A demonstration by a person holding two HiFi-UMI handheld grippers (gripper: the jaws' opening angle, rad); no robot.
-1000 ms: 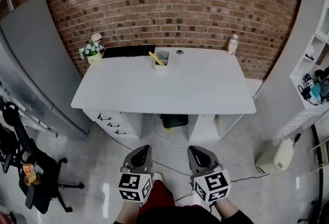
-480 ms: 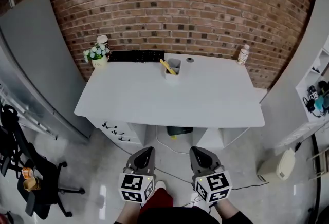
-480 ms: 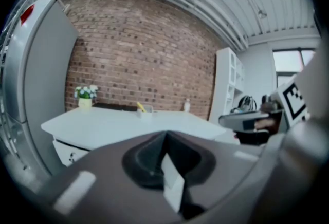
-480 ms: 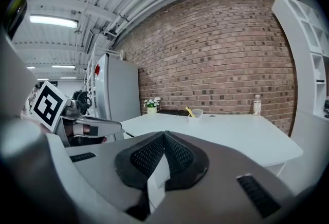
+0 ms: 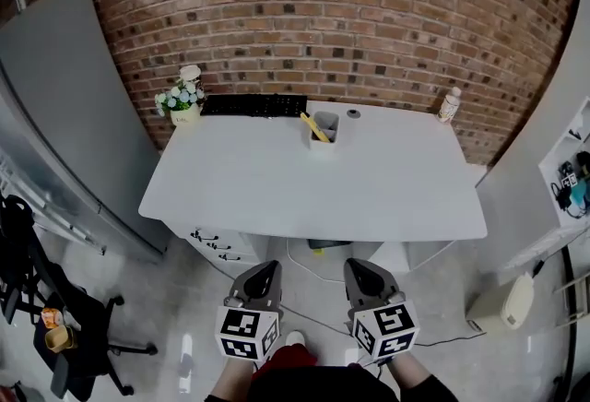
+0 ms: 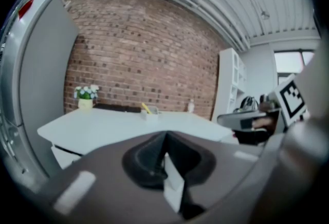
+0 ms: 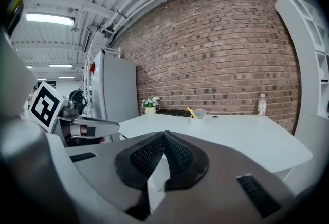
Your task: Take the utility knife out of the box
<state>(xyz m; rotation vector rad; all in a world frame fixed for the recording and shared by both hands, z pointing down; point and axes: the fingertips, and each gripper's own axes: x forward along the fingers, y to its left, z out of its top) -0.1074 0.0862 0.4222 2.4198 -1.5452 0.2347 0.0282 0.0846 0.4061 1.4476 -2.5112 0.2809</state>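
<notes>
1. A white desk (image 5: 313, 179) fills the middle of the head view.
2. Along its upper edge, from left to right: a potted plant (image 5: 187, 100), a black keyboard (image 5: 253, 105), a small dark disc (image 5: 354, 113) and a bottle (image 5: 449, 104).
3. A white box (image 5: 323, 130) stands just beside the keyboard's right end.

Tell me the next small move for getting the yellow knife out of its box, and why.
Probably step in and carry the right gripper forward over the white desk: the yellow utility knife stands in the small white open box near the desk's far edge, while that gripper and the left gripper hang shut short of the near edge.
</notes>
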